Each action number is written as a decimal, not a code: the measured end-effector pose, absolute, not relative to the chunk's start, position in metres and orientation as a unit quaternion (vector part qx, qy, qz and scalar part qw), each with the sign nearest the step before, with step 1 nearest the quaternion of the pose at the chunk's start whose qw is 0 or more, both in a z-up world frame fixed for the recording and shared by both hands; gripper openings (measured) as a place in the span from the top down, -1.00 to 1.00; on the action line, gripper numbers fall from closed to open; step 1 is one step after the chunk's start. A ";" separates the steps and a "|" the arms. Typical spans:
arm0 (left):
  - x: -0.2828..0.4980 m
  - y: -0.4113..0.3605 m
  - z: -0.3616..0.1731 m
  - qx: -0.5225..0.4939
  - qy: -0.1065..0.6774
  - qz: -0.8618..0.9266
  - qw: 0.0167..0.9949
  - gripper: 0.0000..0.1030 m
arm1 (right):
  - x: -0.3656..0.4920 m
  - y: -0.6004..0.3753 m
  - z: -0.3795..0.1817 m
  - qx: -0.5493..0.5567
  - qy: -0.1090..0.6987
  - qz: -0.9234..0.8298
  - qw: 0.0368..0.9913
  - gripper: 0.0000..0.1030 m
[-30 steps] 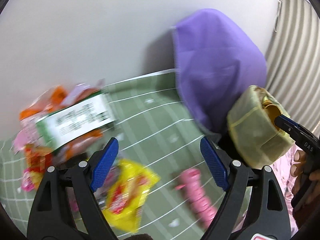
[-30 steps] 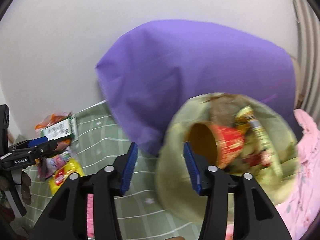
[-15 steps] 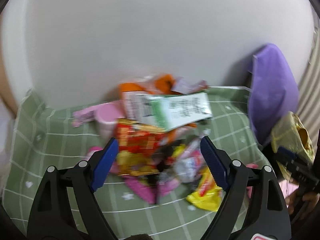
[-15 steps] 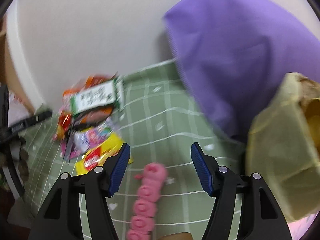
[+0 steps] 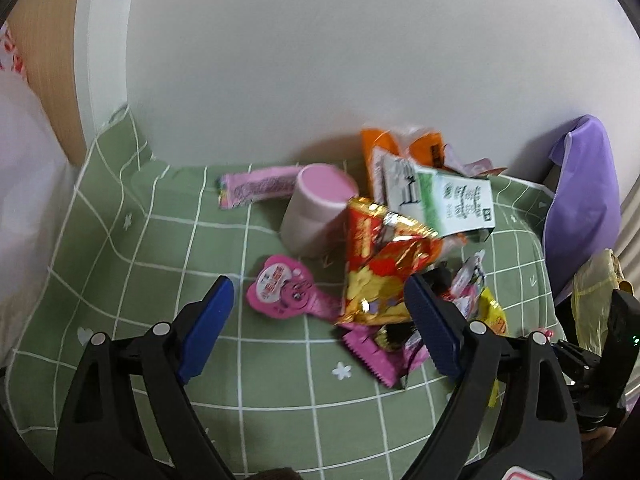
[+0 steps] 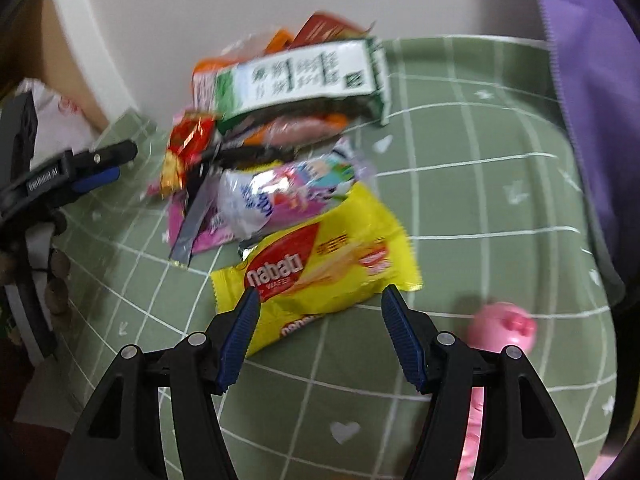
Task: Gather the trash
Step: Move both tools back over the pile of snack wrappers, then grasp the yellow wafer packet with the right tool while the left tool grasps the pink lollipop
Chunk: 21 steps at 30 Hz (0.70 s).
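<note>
My right tongs: jaws spread wide and empty, blue pads poised either side of the lower edge of the yellow wafer packet, centre of the frame, not touching it
My left tongs: also wide open, nothing gripped; the gold-and-red foil wrapper sits between the tips, apart from both
What changed: a second ago my right view was filled with the yellow-green trash bag and its contents; now I have swung both tongs onto the litter pile, and the bag is only at the right edge of the left view
Meaning: I judge one drop finished and the next pick beginning, the wafer packet likeliest
Remaining trash: green-and-white carton upper centre, pink cup, pink items lower right, blurred, perhaps a toy
Surface: green checked cloth
</note>
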<state>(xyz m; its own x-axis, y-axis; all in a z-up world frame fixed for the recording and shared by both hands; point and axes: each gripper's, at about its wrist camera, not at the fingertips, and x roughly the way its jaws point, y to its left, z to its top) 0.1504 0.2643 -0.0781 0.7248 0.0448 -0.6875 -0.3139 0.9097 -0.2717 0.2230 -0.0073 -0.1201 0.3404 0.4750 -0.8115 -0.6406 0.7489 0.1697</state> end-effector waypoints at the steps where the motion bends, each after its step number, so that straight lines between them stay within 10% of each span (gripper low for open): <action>1: 0.151 0.266 -0.081 -0.191 0.362 0.099 0.907 -0.61 | 0.225 -0.004 -0.123 -0.094 0.465 0.343 0.811 -0.15; 21: 0.158 0.281 -0.090 -0.198 0.367 0.095 0.904 -0.61 | 0.269 -0.004 -0.107 -0.098 0.437 0.250 0.859 -0.14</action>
